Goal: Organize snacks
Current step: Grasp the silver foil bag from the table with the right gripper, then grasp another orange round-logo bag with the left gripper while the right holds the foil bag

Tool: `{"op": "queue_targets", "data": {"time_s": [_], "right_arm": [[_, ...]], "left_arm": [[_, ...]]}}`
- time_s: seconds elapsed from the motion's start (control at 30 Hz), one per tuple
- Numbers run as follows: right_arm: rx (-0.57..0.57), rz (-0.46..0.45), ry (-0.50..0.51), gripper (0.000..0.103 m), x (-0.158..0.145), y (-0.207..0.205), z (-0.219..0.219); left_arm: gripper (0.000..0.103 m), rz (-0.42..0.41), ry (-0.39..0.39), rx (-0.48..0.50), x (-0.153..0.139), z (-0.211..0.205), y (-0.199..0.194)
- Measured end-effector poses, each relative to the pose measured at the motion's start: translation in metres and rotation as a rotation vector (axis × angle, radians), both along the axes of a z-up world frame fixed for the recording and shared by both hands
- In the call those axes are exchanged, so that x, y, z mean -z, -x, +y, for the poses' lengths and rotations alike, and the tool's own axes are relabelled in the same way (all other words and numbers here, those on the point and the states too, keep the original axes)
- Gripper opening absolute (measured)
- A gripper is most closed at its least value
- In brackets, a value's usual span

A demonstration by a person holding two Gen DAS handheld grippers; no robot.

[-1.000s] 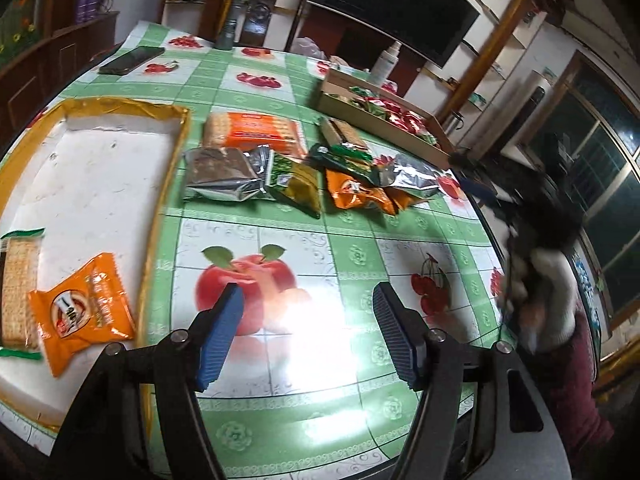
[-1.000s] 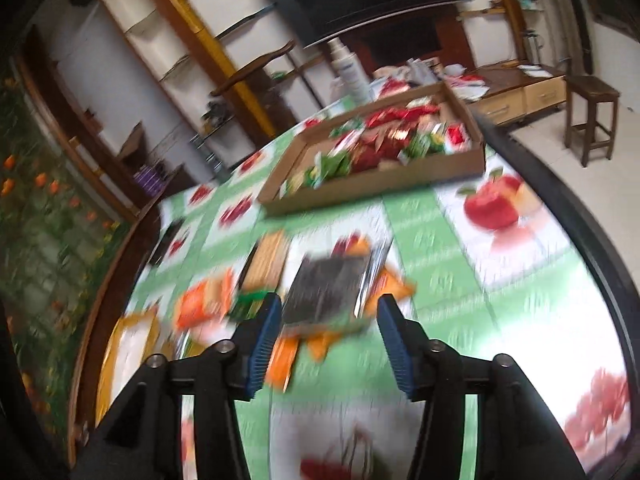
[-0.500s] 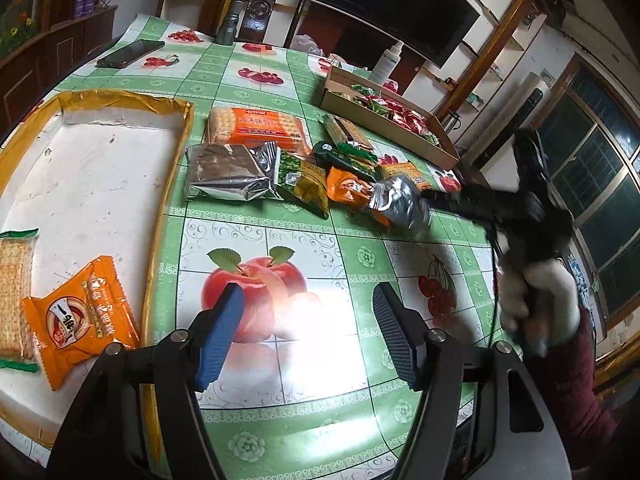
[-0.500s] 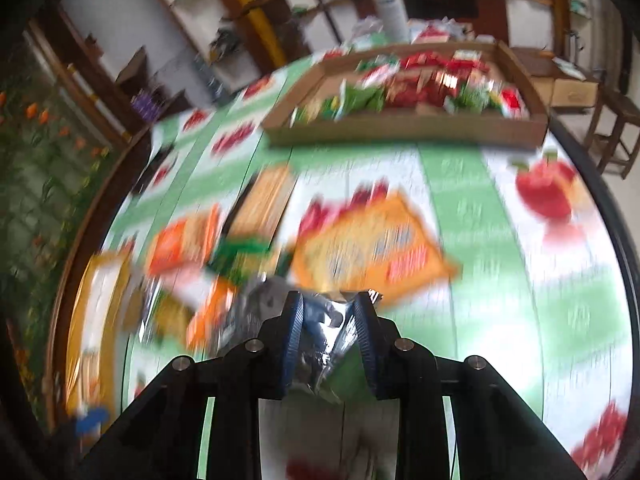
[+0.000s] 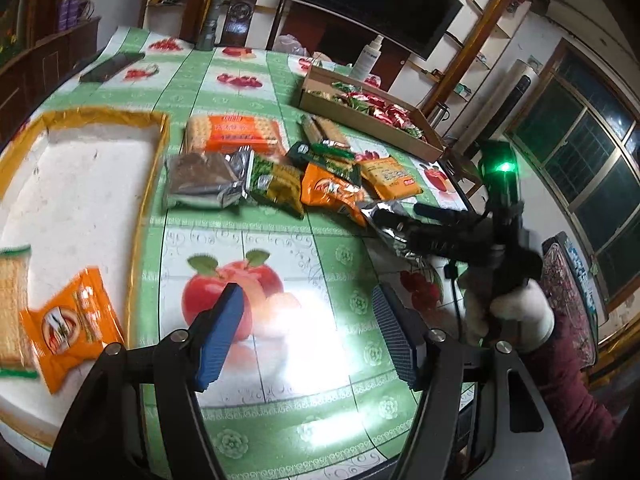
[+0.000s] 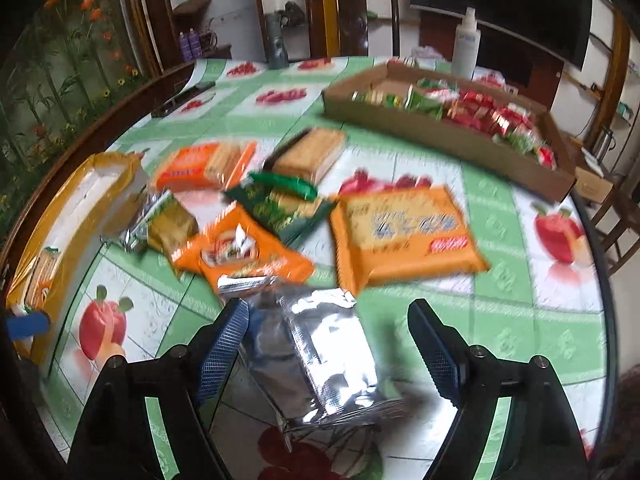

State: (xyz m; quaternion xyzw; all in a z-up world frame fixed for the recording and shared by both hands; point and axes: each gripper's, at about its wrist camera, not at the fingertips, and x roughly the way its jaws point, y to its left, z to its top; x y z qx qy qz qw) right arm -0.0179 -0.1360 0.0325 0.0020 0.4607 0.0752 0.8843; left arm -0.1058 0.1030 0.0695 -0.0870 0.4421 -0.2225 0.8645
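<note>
Both grippers over the snack-strewn worktop [image 5: 256,432]

The right gripper [image 6: 328,344] has its jaws spread wide, one silver packet [image 6: 320,352] lying loose between them; left gripper [image 5: 308,332] is likewise wide, holding nothing. Two packets sit in the gold-edged tray [image 5: 80,184]; one cardboard box [image 6: 440,136] holds small wrapped snacks.

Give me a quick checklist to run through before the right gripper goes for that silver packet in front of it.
1. Right gripper jaws open: ok, spread wide.
2. Silver packet between the jaws: ok, it lies flat on the table, nearer the left finger.
3. Packet free of neighbours: not ok, its far edge touches or overlaps the orange noodle packet.
4. Left gripper out of the way: ok, open and empty over the apple print.
5. White tray has bare space: ok, only two packets sit at its near end.
6. Sharp view of the packet's edges: cannot tell, the right wrist view is blurred.
</note>
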Motion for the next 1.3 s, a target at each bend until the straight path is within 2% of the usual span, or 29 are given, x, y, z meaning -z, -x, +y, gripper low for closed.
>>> {"op": "queue_targets", "data": {"time_s": [0.07, 0.13, 0.2, 0.3, 0.33, 0.37, 0.4, 0.47, 0.57, 0.73, 0.87, 1.0, 1.07, 1.2, 1.3], "right_arm": [[0.002, -0.004, -0.023, 0.076, 0.003, 0.002, 0.0], [0.006, 0.001, -0.055, 0.059, 0.005, 0.002, -0.002], [0.01, 0.001, -0.106, 0.057, 0.007, 0.003, -0.007], [0.051, -0.023, -0.077, 0.056, 0.006, 0.007, -0.012], [0.078, -0.037, -0.062, 0.054, 0.006, 0.01, -0.017], [0.096, -0.048, -0.061, 0.043, 0.006, 0.012, -0.02], [0.122, -0.069, -0.087, 0.039, 0.005, 0.016, -0.029], [0.151, -0.074, -0.143, 0.035, 0.005, 0.019, -0.041], [0.185, -0.069, -0.207, 0.031, 0.006, 0.02, -0.056], [0.234, -0.062, -0.259, 0.031, 0.007, 0.019, -0.07], [0.279, -0.048, -0.32, 0.035, 0.01, 0.021, -0.086], [0.293, -0.039, -0.341, 0.038, 0.011, 0.022, -0.089], [0.295, -0.035, -0.332, 0.048, 0.012, 0.022, -0.088], [0.287, -0.03, -0.343, 0.055, 0.012, 0.021, -0.086], [0.274, -0.035, -0.346, 0.063, 0.011, 0.021, -0.085]], "left_arm": [[0.066, -0.016, -0.026, 0.012, -0.004, -0.007, -0.006], [0.066, -0.019, -0.057, 0.027, -0.006, -0.018, -0.015], [0.066, -0.012, -0.067, 0.052, -0.007, -0.029, -0.023], [0.066, 0.008, -0.087, 0.077, -0.005, -0.047, -0.037], [0.066, 0.021, -0.093, 0.084, -0.002, -0.053, -0.043], [0.066, 0.034, -0.095, 0.086, 0.001, -0.059, -0.048], [0.066, 0.051, -0.098, 0.086, 0.005, -0.066, -0.054], [0.066, 0.073, -0.101, 0.091, 0.013, -0.081, -0.071], [0.066, 0.035, -0.157, 0.111, 0.018, -0.106, -0.093], [0.066, 0.005, -0.242, 0.14, 0.029, -0.131, -0.13], [0.064, 0.075, -0.256, 0.213, 0.042, -0.139, -0.14], [0.063, 0.091, -0.276, 0.297, 0.044, -0.141, -0.117], [0.063, 0.109, -0.272, 0.345, 0.042, -0.141, -0.1], [0.063, 0.101, -0.289, 0.417, 0.036, -0.136, -0.061], [0.063, 0.076, -0.258, 0.405, 0.026, -0.122, -0.042]]}}
